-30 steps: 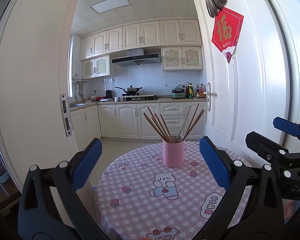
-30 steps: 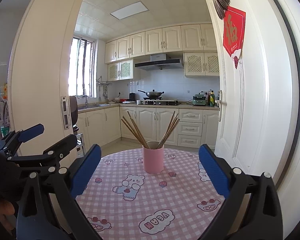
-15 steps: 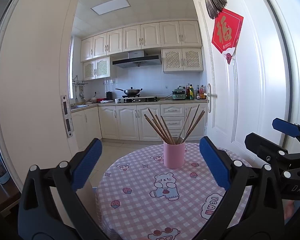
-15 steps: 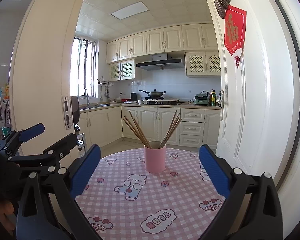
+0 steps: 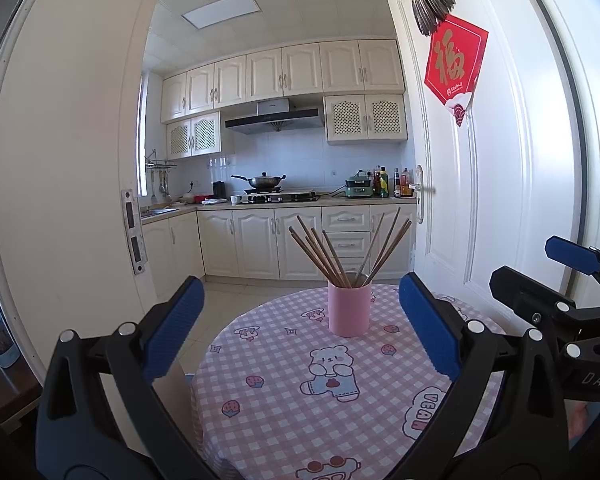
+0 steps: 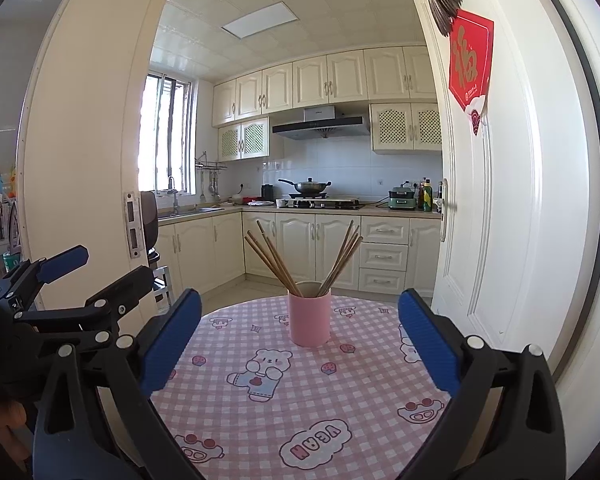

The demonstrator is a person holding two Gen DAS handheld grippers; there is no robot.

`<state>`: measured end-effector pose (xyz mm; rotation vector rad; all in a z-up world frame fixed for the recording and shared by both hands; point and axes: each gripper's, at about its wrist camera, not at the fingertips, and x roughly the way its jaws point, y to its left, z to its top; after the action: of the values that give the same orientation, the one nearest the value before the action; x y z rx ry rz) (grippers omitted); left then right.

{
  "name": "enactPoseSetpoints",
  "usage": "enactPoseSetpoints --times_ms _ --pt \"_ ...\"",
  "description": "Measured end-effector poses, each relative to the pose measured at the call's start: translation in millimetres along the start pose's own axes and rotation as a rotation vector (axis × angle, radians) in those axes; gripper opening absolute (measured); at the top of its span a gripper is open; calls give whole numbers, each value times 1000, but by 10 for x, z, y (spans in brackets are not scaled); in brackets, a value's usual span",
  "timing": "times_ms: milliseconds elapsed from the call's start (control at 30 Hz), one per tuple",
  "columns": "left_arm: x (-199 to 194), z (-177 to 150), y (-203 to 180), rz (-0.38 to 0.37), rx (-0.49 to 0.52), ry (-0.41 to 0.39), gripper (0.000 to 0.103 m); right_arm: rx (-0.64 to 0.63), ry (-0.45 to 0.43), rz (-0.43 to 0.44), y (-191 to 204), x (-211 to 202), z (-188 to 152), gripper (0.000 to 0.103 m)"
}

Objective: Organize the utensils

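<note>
A pink cup (image 5: 349, 310) stands upright on the far half of a round table with a pink checked cloth (image 5: 284, 408). Several brown chopsticks (image 5: 320, 250) fan out of it. The cup (image 6: 309, 318) and chopsticks (image 6: 276, 258) also show in the right wrist view. My left gripper (image 5: 300, 322) is open and empty, held above the table's near side, short of the cup. My right gripper (image 6: 300, 326) is open and empty too, at about the same distance. Each gripper shows at the edge of the other's view.
A white door (image 5: 500, 168) stands open on the right, close to the table edge. A white door frame (image 5: 60, 184) stands on the left. Kitchen cabinets and a stove with a wok (image 5: 262, 181) lie behind the table. Tiled floor lies between.
Both views have shifted slightly; the cup sits a little lower and nearer the centre. Both grippers stay open.
</note>
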<state>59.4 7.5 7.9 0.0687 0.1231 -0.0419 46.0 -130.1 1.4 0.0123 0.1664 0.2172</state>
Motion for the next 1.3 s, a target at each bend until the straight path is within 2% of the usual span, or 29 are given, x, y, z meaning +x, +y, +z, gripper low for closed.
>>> enactPoseSetpoints --times_ms 1300 --pt "84 -96 2 13 7 10 96 22 26 7 -33 111 -92 95"
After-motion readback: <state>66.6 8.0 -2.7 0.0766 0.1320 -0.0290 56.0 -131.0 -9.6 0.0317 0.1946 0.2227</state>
